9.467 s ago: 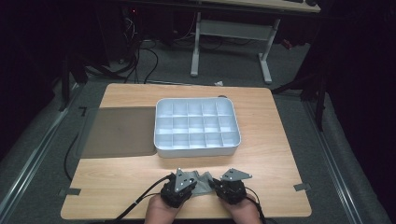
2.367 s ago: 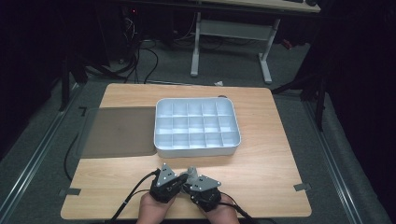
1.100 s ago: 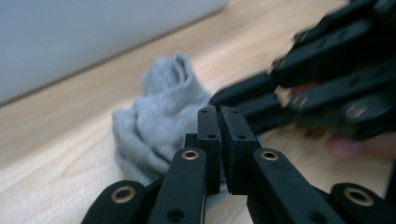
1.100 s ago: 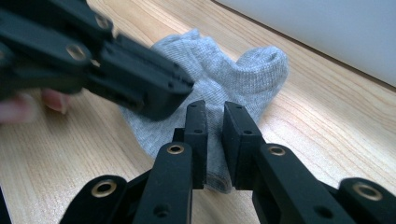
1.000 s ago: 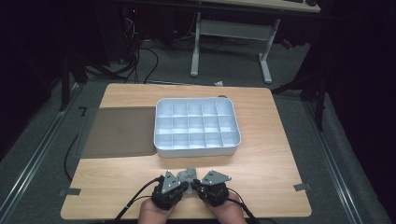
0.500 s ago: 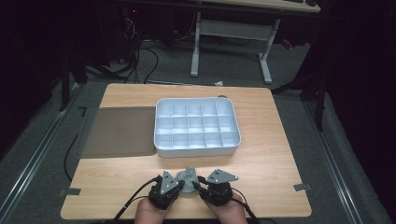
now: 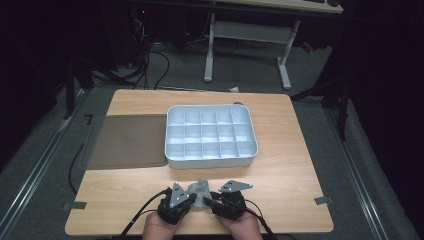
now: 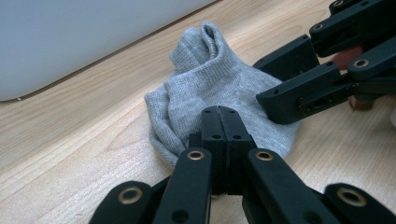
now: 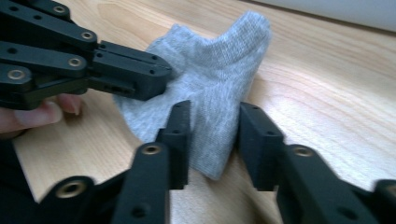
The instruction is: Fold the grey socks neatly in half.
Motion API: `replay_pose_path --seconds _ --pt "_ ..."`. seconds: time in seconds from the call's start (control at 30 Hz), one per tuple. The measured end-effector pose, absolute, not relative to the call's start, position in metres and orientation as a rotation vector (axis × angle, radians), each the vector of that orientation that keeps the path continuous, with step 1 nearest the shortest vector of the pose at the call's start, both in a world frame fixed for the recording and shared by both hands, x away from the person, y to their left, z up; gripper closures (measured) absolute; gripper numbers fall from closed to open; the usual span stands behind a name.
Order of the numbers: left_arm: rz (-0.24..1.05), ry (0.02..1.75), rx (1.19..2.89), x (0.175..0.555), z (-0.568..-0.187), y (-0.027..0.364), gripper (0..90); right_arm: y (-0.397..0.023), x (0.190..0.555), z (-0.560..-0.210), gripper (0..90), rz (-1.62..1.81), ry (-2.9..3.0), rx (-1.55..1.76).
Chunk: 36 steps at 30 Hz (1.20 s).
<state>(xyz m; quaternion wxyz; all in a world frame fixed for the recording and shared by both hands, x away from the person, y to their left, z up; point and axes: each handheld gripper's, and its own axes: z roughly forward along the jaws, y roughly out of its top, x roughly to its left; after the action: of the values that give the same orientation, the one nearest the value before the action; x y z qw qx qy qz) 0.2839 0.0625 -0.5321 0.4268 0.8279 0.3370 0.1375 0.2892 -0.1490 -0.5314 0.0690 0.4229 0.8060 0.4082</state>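
A small grey sock [image 7: 201, 188] lies bunched on the wooden table [image 7: 280, 170] near its front edge, between my two grippers. My left gripper [image 8: 219, 113] is shut, pinching the sock [image 8: 210, 79] at its near edge. My right gripper [image 9: 212, 109] straddles a fold of the sock [image 9: 219, 60]. Its jaws have just been closing, and a thin gap still shows beside the right one. In the high view, the left gripper [image 7: 192, 200] and right gripper [image 7: 212, 200] point inward at the sock from either side.
A white tray [image 7: 210, 160] divided into several compartments stands just beyond the sock at mid-table. A dark mat [image 7: 127, 140] lies to its left. A person's hands hold both grippers at the front edge, cables trailing back.
The right gripper's jaws have narrowed around the sock since half a second ago. Both hands have stayed by the front edge, the left one still on the sock.
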Motion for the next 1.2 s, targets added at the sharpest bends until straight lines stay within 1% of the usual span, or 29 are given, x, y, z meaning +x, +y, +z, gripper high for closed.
replay_pose_path --seconds 0.1,0.17,0.23,0.4,0.77,0.97,1.2 --pt "0.346 0.84 2.072 0.284 -0.532 0.062 89.9 -0.148 0.288 -0.53 79.7 1.238 2.428 1.25" --pt "0.344 0.84 2.071 0.284 -0.532 0.062 89.8 -0.148 0.286 -0.529 81.8 1.232 2.422 1.243" --pt "0.341 0.848 2.068 0.284 -0.531 0.061 89.4 -0.149 0.285 -0.529 82.3 1.239 2.426 1.24" --pt "0.329 0.828 2.031 0.281 -0.525 0.054 83.9 -0.149 0.284 -0.529 82.4 1.236 2.423 1.24" --pt "0.29 0.826 2.05 0.283 -0.531 0.043 84.5 -0.161 0.277 -0.519 82.8 1.24 2.402 1.233" --pt "0.286 0.813 2.058 0.284 -0.532 0.041 84.7 -0.161 0.27 -0.517 82.1 1.227 2.392 1.206" --pt "0.282 0.815 2.058 0.284 -0.532 0.041 84.7 -0.179 0.269 -0.505 70.6 1.294 2.308 1.217"
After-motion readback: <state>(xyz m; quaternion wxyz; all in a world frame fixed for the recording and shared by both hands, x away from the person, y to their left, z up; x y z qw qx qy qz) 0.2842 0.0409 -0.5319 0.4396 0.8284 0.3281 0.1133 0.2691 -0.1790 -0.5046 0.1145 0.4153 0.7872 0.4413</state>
